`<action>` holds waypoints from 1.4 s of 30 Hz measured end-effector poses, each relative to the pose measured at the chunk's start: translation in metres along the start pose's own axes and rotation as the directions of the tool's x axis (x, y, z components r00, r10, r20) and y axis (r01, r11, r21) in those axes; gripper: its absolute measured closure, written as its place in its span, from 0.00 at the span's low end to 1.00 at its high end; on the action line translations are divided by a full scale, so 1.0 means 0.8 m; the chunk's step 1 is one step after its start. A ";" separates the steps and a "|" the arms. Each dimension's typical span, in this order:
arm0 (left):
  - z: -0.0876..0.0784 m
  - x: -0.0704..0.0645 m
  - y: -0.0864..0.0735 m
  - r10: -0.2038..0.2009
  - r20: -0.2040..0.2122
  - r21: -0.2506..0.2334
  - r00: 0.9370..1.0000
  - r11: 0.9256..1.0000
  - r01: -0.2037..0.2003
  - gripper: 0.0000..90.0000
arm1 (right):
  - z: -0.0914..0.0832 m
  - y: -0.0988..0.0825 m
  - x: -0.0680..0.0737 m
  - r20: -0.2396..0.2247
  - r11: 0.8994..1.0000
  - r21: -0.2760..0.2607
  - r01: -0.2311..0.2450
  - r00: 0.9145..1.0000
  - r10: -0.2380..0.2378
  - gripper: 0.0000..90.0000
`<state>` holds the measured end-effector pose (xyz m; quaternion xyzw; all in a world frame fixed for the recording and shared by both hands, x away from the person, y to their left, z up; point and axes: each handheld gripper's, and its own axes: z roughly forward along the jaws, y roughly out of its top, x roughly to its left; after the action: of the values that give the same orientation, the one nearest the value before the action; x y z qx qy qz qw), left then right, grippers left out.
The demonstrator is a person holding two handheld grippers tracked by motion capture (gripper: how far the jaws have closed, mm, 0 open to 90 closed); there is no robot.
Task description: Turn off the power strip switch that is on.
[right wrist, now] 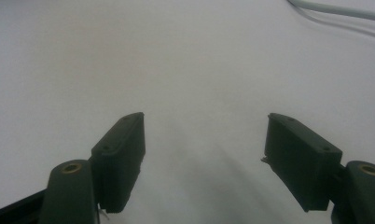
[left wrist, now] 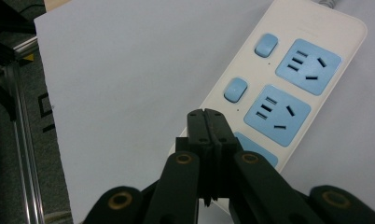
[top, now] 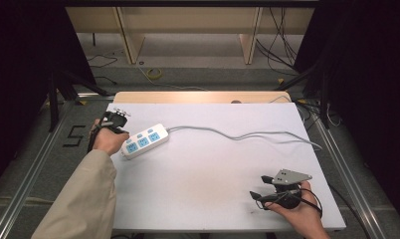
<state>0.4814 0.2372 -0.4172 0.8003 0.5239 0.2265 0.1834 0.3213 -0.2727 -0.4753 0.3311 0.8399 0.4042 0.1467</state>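
A white power strip with blue sockets lies at the left of the white table top, its grey cable running off to the right edge. My left gripper is at the strip's near left end. In the left gripper view its jaws are pressed together with nothing between them, and the left gripper has its tip over the near end of the power strip, beside a blue switch. My right gripper rests open near the front right, and the right gripper faces bare table.
The cable crosses the far corner of the right gripper view. Metal rails run along both sides of the table, and the floor behind holds wooden frame legs and loose wires.
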 end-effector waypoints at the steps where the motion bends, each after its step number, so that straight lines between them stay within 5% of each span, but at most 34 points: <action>1: 0.000 0.001 0.000 0.000 -0.001 0.003 1.000 1.000 0.000 1.00 | 0.000 0.000 0.000 -0.001 1.000 -0.001 0.000 1.000 0.000 0.33; 42: 0.010 0.003 0.017 0.026 -0.002 0.036 1.000 0.999 -0.026 1.00 | 0.001 0.001 0.002 -0.008 1.000 -0.002 0.001 1.000 -0.001 0.33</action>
<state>0.4965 0.2341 -0.4161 0.8100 0.5177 0.2206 0.1653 0.3210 -0.2710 -0.4746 0.3289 0.8402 0.4064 0.1438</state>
